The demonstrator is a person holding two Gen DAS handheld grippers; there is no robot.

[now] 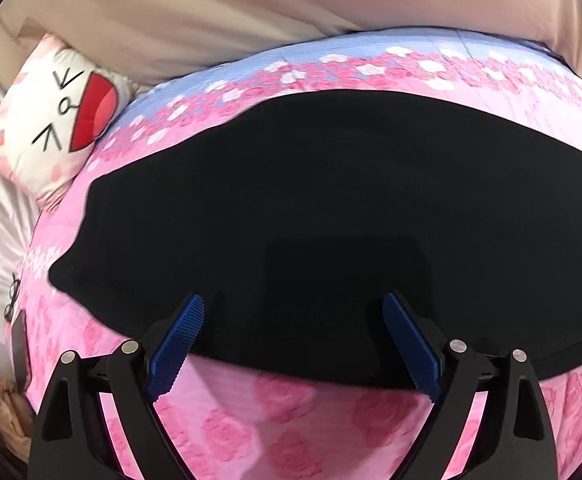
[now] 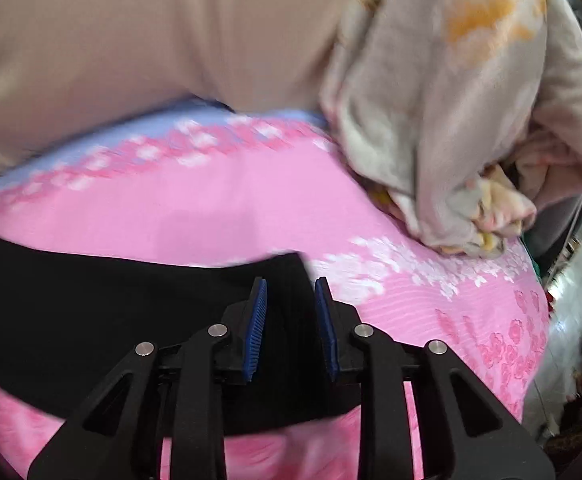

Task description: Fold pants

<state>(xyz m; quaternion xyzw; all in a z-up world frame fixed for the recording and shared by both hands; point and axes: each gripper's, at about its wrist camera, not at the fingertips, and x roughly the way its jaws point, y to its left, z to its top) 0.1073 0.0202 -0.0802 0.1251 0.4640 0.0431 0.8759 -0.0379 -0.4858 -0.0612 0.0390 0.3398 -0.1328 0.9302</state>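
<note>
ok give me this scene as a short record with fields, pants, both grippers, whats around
pants: black pants spread flat on the pink floral bedspread
left gripper: left gripper jaws wide apart, over the pants' near edge, holding nothing
right gripper: right gripper jaws narrow, black fabric between them, grip unclear
nearby: cartoon pillow; crumpled pale blanket
</note>
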